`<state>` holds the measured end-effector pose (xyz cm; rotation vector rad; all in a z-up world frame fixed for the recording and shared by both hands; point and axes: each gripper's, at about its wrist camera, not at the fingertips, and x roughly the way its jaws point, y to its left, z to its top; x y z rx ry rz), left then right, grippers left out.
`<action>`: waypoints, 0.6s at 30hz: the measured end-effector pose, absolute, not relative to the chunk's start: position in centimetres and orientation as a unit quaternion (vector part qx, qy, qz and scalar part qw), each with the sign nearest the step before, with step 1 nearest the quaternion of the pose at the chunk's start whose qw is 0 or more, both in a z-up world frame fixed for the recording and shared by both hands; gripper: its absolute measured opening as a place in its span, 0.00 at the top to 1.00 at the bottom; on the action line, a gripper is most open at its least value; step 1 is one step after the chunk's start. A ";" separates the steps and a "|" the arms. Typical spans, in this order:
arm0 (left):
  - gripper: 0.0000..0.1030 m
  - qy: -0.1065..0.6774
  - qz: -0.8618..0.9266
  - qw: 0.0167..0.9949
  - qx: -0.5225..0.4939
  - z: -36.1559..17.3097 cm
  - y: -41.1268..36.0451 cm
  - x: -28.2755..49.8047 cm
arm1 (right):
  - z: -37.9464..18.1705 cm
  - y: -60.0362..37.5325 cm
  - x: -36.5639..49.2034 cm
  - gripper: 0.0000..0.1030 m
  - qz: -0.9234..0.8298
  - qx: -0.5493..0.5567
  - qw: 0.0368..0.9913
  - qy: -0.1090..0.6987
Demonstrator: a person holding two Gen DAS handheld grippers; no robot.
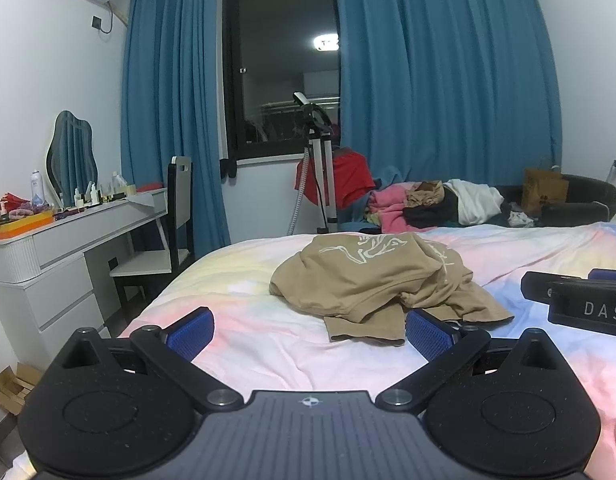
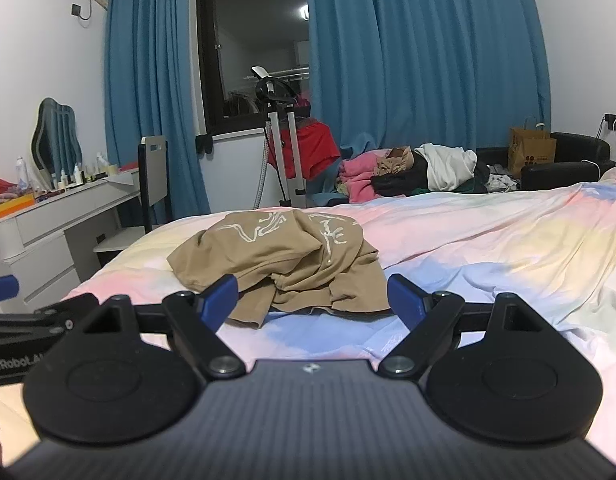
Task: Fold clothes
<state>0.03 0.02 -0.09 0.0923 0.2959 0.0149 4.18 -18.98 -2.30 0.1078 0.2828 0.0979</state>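
Currently, item one: a tan T-shirt (image 1: 371, 280), crumpled in a loose heap on the bed (image 1: 268, 344), white line print facing up across its top, a sleeve or hem edge trailing toward you. It is not folded; it lies bunched, with overlapping layers and soft creases, which suggests thin, limp knit cotton that will sag and drag if lifted by one point. Item two: your left gripper (image 1: 309, 330), jaws spread wide, holding nothing, low over the sheet just short of the shirt's near edge, its blue ribbed pads (image 1: 188, 334) facing inward. Item three: your right gripper (image 2: 311, 300), jaws likewise parted and empty, bracketing the near hem of the heap. Item four: the bed cover, pastel tie-dye, smooth but wrinkled, likely to ride up if you pinch too deep. Judged handling: take only the shirt's fabric, at two separated edge points such as shoulders or hem corners, and spread it flat with the print settled before any crease is made; keep both grippers level so the cloth tensions evenly. Item five: a mixed clothes pile (image 1: 435, 204) lies well beyond the bed.
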 end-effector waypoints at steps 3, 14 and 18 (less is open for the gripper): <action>0.00 0.147 0.008 0.988 0.046 -0.3 0.1 0.1 | -2.3 -19.1 4.2 0.19 0.049 0.055 0.987 0.142; 0.00 0.145 0.012 0.988 0.047 -1.2 0.3 0.3 | -2.1 -18.9 4.0 0.19 0.046 0.049 0.988 0.140; 0.00 0.146 0.013 0.988 0.047 -1.1 0.3 0.2 | -2.1 -18.9 3.9 0.19 0.046 0.048 0.988 0.140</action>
